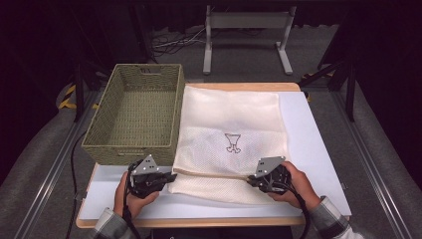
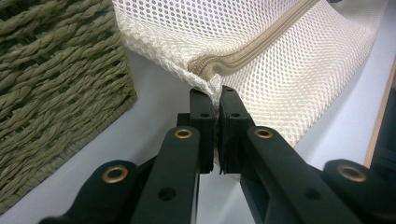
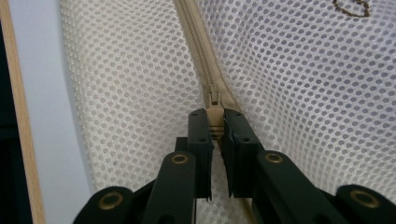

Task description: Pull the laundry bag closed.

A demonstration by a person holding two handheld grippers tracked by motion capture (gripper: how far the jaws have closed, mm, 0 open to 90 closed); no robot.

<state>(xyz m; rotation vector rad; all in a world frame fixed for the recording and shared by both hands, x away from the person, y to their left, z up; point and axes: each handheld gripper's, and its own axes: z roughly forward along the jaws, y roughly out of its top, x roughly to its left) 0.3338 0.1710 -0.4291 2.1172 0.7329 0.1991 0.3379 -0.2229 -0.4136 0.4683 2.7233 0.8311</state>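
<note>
A cream mesh laundry bag (image 1: 231,124) lies flat on the white table top, with a small dark emblem (image 1: 232,143) in its middle and a beige zipper (image 1: 214,174) running along its near side. My left gripper (image 1: 171,176) is shut on the bag's left corner (image 2: 210,88), right at the zipper's end. My right gripper (image 1: 250,180) is shut on the beige zipper pull (image 3: 214,119), with mesh (image 3: 303,84) spread on both sides of the zipper track (image 3: 196,42).
A woven olive-green basket (image 1: 134,112) stands at the table's left, close beside the bag, and its wall (image 2: 51,79) is just left of my left gripper. The white table top (image 1: 318,144) runs bare to the right of the bag. Its wooden front edge (image 1: 199,221) lies below my hands.
</note>
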